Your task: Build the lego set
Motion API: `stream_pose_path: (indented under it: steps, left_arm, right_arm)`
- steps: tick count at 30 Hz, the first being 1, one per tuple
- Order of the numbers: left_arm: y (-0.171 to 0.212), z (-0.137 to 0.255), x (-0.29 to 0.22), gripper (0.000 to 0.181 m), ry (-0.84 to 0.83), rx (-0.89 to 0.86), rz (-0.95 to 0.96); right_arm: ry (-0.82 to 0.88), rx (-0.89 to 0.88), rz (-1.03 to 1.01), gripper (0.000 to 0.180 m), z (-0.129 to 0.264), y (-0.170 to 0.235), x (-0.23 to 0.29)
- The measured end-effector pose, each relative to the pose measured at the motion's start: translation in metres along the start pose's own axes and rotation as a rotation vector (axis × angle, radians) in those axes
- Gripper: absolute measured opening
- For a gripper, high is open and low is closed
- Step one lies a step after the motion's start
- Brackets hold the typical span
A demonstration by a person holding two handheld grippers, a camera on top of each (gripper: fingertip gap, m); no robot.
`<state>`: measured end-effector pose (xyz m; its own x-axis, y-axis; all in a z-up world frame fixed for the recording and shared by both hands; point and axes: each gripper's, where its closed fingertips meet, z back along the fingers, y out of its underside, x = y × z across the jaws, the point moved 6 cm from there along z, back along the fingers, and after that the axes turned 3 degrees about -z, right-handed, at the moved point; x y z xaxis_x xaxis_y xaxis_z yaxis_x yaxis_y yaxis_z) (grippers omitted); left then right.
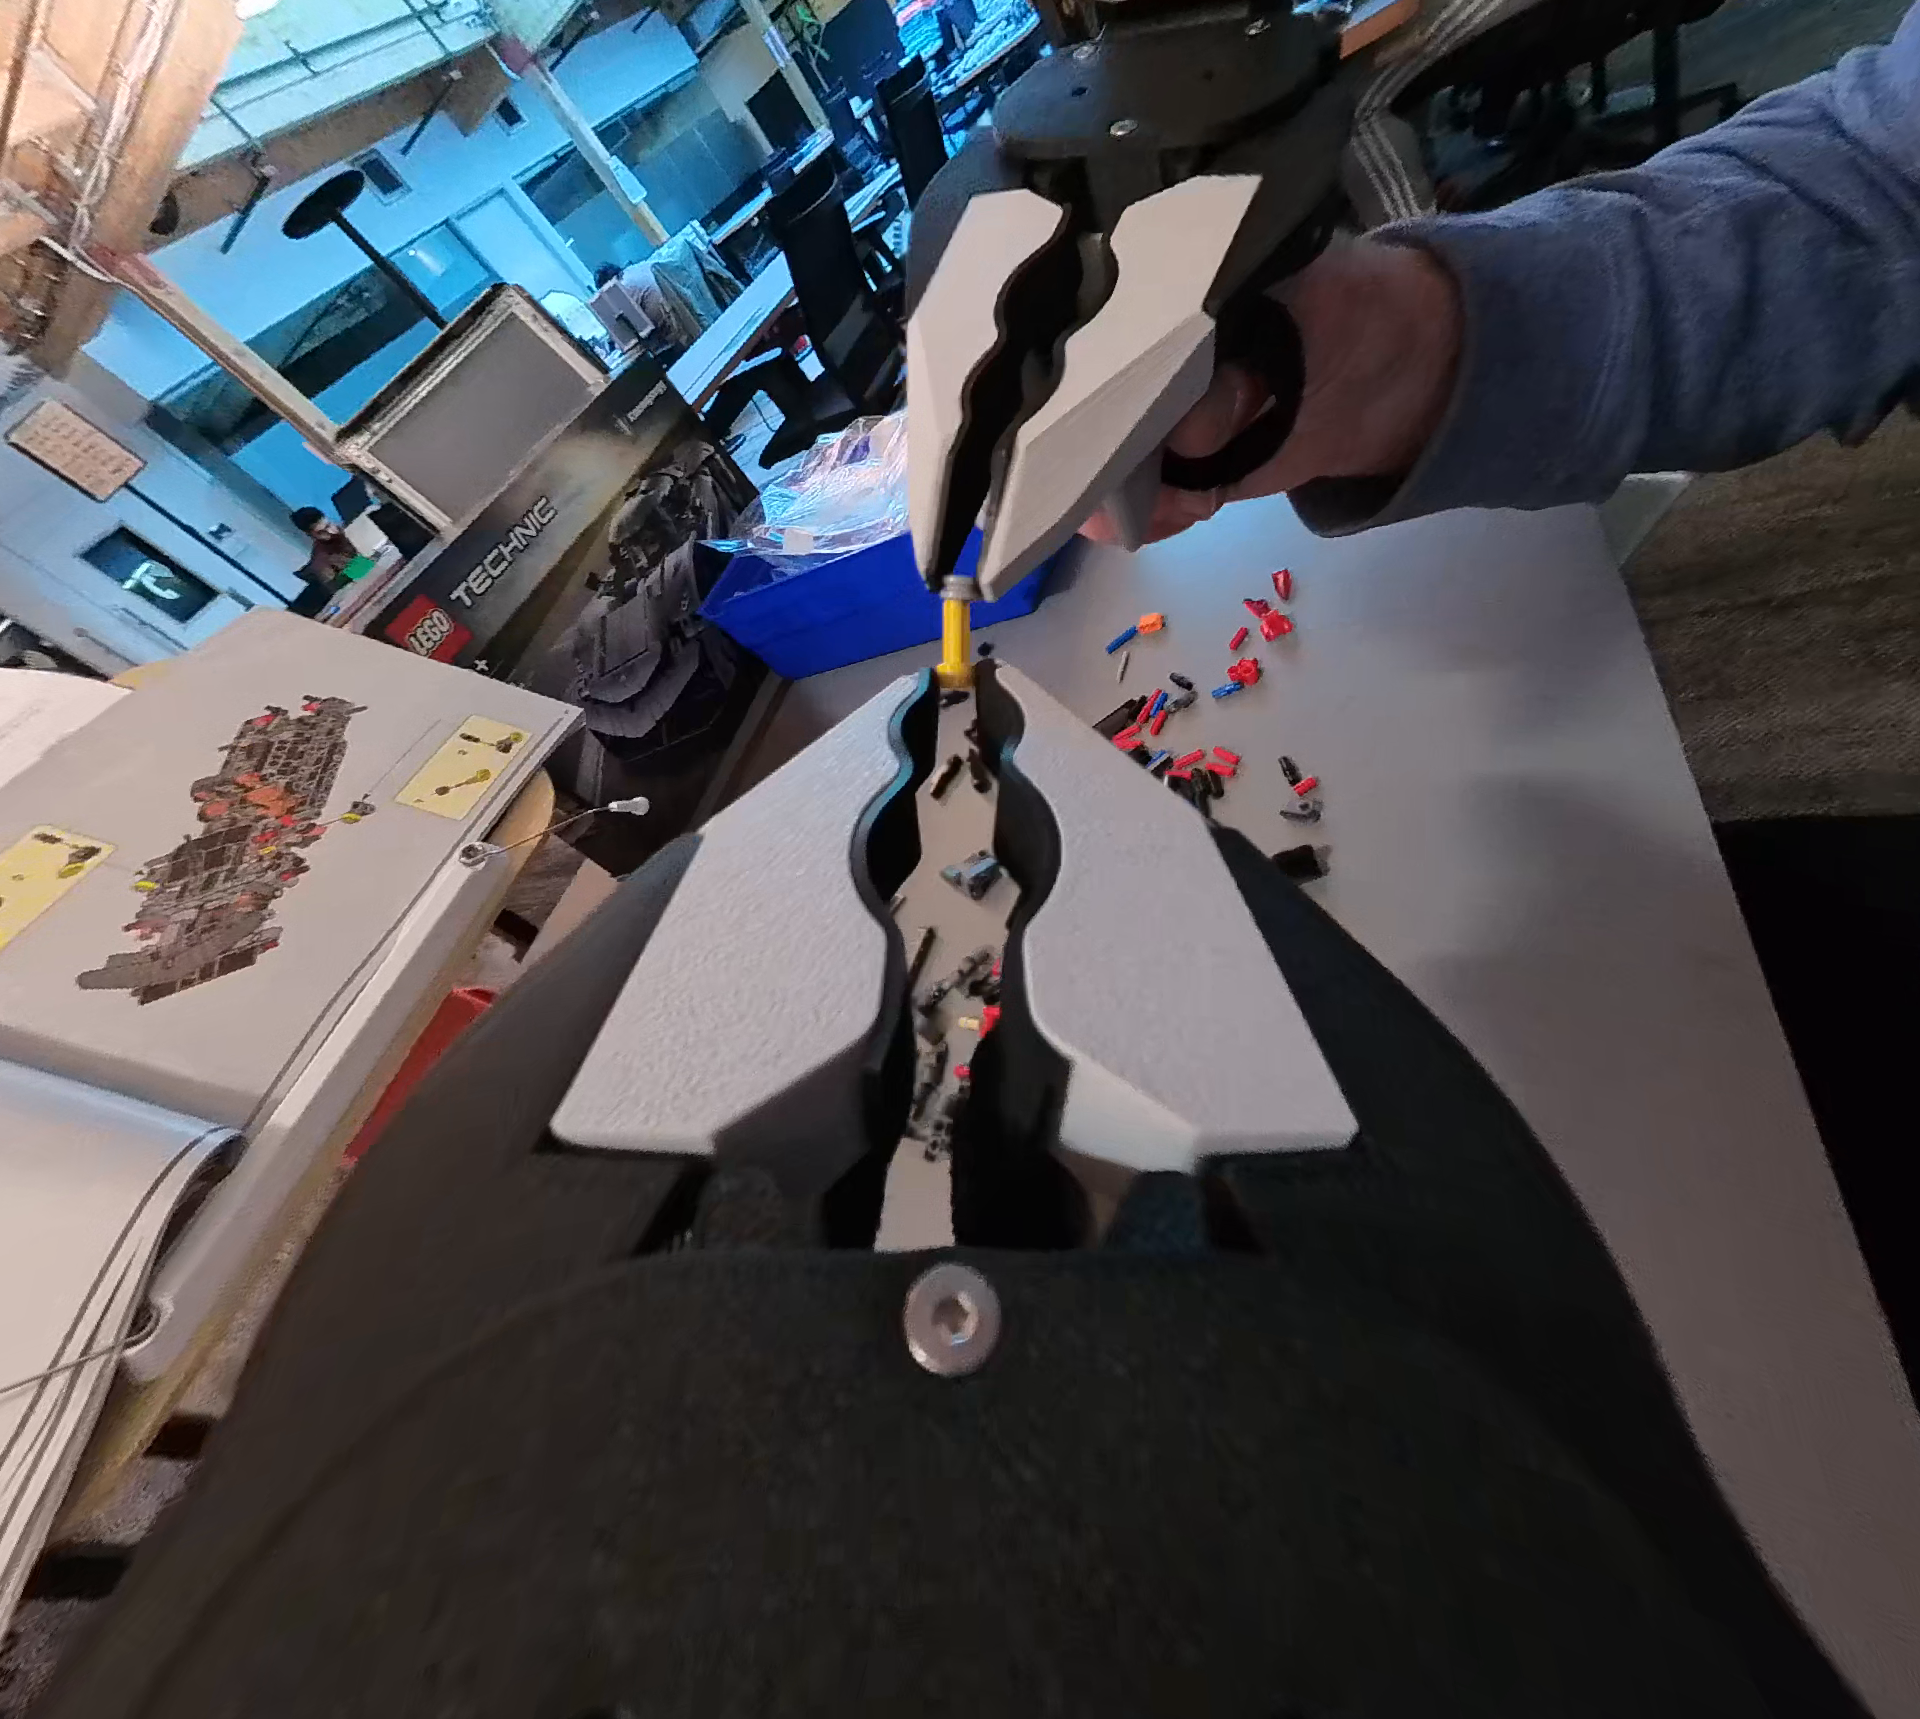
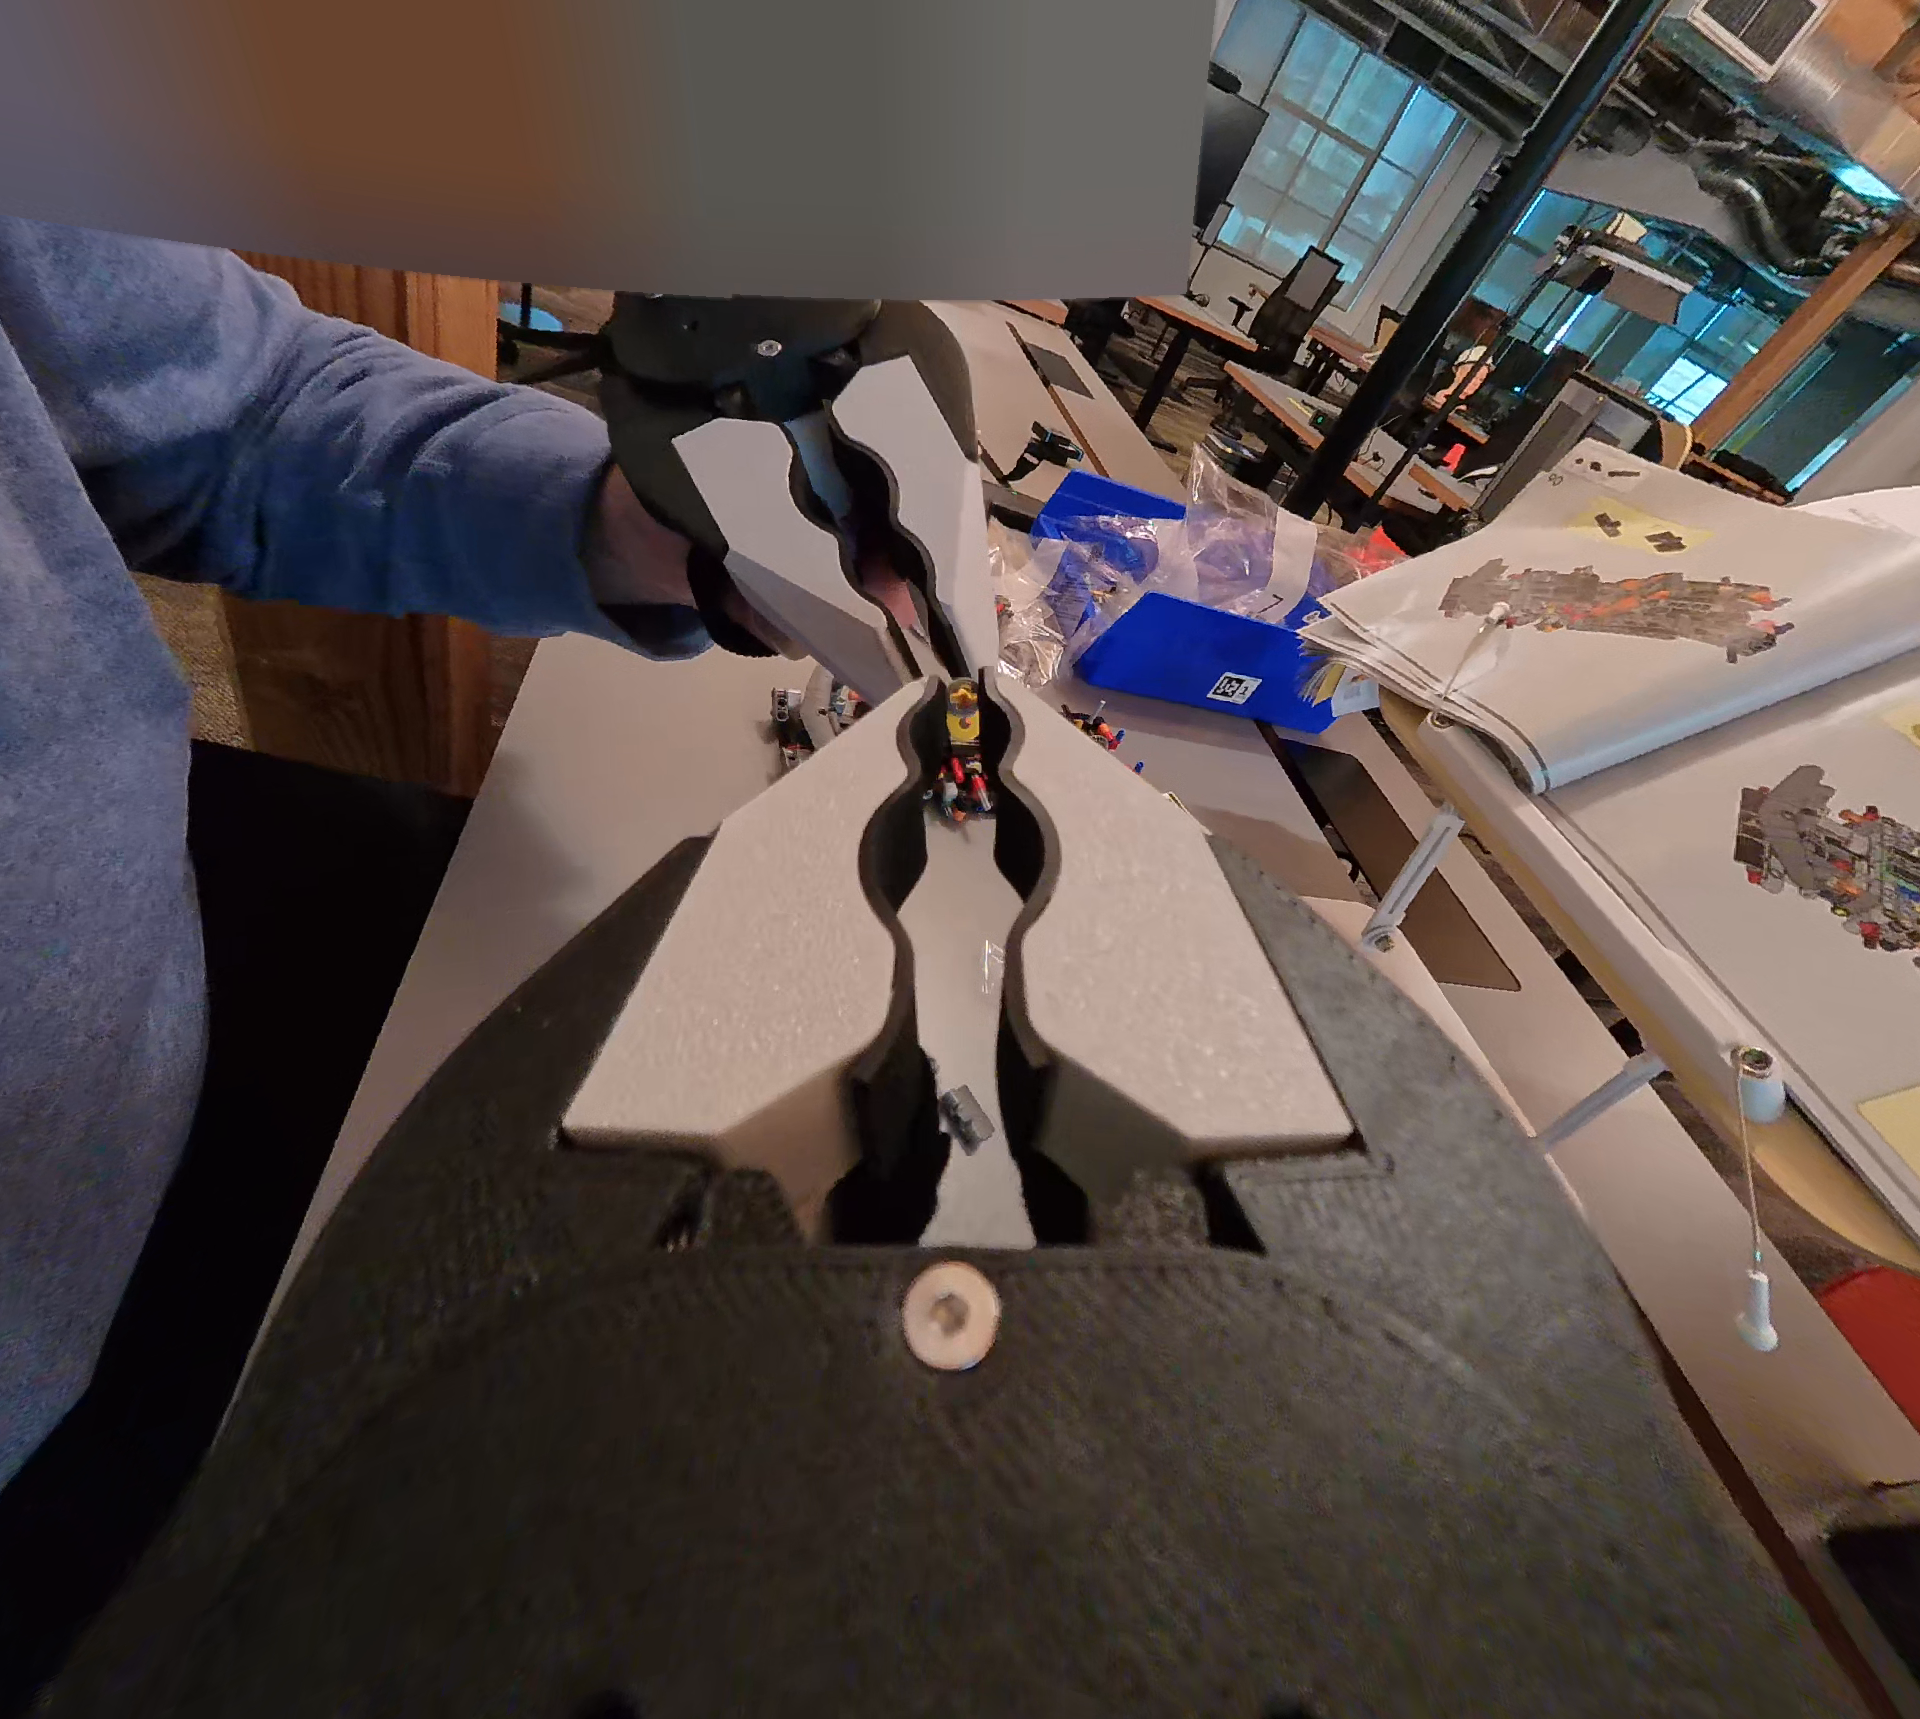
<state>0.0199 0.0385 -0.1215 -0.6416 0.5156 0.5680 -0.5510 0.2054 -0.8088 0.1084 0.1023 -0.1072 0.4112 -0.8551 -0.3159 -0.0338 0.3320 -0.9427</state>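
Note:
A small yellow Lego piece [image 1: 954, 643] is held above the grey table [image 1: 1455, 890] between both grippers. My left gripper [image 1: 954, 680] is shut on its lower end. My right gripper [image 1: 961, 580] comes down from above and is shut on a grey pin [image 1: 958, 587] at the piece's top. In the right wrist view the yellow piece [image 2: 964, 713] sits between my right gripper's tips [image 2: 961, 695], with the left gripper [image 2: 938, 670] meeting it from the far side. Loose red, black and blue pieces [image 1: 1216, 739] lie on the table below.
An open instruction booklet [image 1: 260, 838] lies to the left on a stand; it also shows in the right wrist view [image 2: 1621, 630]. A blue bin [image 1: 831, 615] with plastic bags [image 1: 831, 485] and the dark set box [image 1: 499, 568] stand behind. A sleeved arm [image 1: 1662, 298] holds the right gripper. My two grippers' fingertips are within a few centimetres of each other.

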Motion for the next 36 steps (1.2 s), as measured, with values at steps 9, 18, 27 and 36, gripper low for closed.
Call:
stream_pose_path:
  steps: [9,18,27,36]
  left_arm:
    - [0.0033,-0.0021,0.0003,0.005,0.041,-0.026,0.059]
    - [0.0065,-0.0017,0.0012,0.006,0.119,-0.086,0.14]
    - [0.0073,-0.0017,0.0,0.005,0.222,-0.094,0.178]
    - [0.0055,-0.0014,0.0014,0.005,0.252,-0.109,0.18]
  right_arm:
    - [-0.008,-0.004,-0.013,0.003,0.002,0.0041,-0.0013]
    - [-0.04,-0.003,0.009,0.002,0.0022,0.0049,-0.0003]
    - [-0.071,-0.003,0.042,0.003,0.0024,0.0049,0.0032]
    - [-0.086,-0.02,0.042,0.002,0.0034,0.003,0.0033]
